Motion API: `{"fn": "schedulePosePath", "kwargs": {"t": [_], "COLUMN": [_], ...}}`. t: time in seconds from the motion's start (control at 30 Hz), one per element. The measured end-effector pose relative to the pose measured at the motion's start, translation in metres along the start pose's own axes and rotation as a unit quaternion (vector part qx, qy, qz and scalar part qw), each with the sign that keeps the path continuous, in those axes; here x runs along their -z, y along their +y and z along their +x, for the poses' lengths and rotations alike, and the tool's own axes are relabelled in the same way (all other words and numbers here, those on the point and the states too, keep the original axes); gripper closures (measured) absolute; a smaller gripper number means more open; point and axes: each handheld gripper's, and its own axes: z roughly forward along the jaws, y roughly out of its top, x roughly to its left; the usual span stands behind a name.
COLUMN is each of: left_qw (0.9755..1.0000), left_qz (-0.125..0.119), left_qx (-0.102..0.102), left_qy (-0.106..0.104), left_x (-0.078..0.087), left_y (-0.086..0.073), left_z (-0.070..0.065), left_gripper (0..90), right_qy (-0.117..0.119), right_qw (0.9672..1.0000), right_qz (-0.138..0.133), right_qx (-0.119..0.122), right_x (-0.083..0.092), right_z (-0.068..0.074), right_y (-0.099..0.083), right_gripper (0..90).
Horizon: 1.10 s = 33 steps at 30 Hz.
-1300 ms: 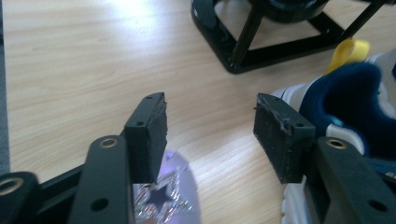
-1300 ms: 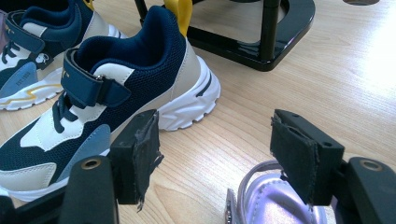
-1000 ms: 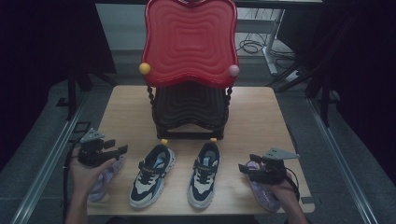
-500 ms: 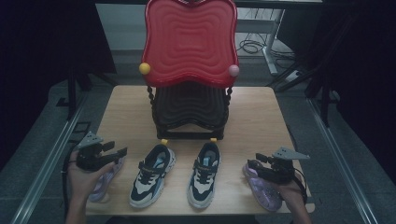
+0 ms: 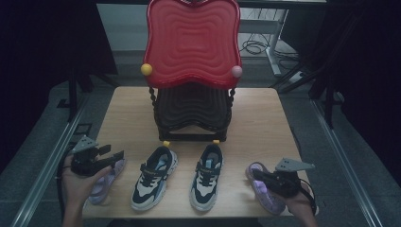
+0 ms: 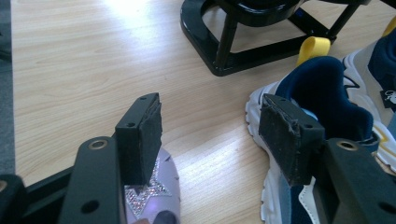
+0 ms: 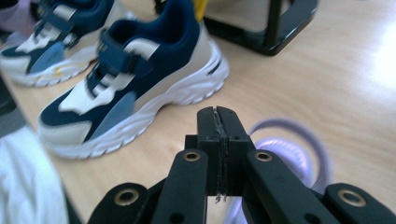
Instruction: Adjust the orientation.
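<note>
A pair of navy-and-white sneakers stands at the table's front, the left sneaker (image 5: 153, 177) and the right sneaker (image 5: 207, 176). A purple shoe (image 5: 101, 185) lies at the front left, under my left gripper (image 5: 115, 157). That gripper (image 6: 215, 126) is open with only bare table between its pads, and the glitter-star purple shoe (image 6: 152, 196) sits below one jaw. At the front right my right gripper (image 5: 256, 176) hovers over a second purple shoe (image 5: 265, 194). Its jaws have just been closing and are now shut (image 7: 218, 116) with nothing between them, and the purple shoe (image 7: 289, 149) lies beneath.
A black rack (image 5: 191, 113) topped by a red wavy panel (image 5: 191, 42) stands at mid-table behind the sneakers; its base (image 6: 224, 46) is near my left gripper. The table's front edge (image 5: 189, 218) is close to both hands. Bare wood lies on either side of the rack.
My right gripper has shifted a little to the right over the purple shoe, and its jaws went from open to shut. The left gripper has stayed put.
</note>
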Motion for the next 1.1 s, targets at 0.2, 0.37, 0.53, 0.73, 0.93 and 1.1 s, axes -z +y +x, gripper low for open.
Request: {"fn": "schedulePosePath", "kwargs": {"t": [0.2,0.37,0.53,0.73,0.93,1.1], "left_qw": [1.0,1.0,0.9999,0.9999,0.9999,0.9999], "left_qz": [0.005,0.005,0.011,0.011,0.008,0.008], "left_qx": [0.001,0.003,0.006,0.004,0.006,0.007], "left_qy": [-0.002,-0.002,-0.004,-0.005,-0.011,-0.011], "left_x": [-0.001,-0.001,-0.003,-0.002,-0.003,-0.003], "left_y": [-0.001,-0.002,-0.003,-0.002,-0.002,-0.002], "left_z": [0.0,0.002,0.003,0.002,0.002,0.002], "left_gripper": [39.8,39.7,39.8,39.8,40.0,40.1], "right_qy": [0.006,0.002,-0.005,-0.011,-0.019,-0.02], "right_qw": [0.9994,0.9979,0.9964,0.9937,0.9922,0.9913], "right_qz": [0.032,0.064,0.083,0.11,0.122,0.129], "right_qx": [0.015,0.014,0.015,0.013,0.012,0.011], "right_x": [-0.008,-0.014,-0.016,-0.012,-0.008,-0.006], "right_z": [0.013,0.014,0.017,0.019,0.019,0.018], "right_y": [-0.012,-0.021,-0.032,-0.045,-0.053,-0.052], "right_gripper": [88.9,88.9,88.9,88.9,88.9,89.0]}}
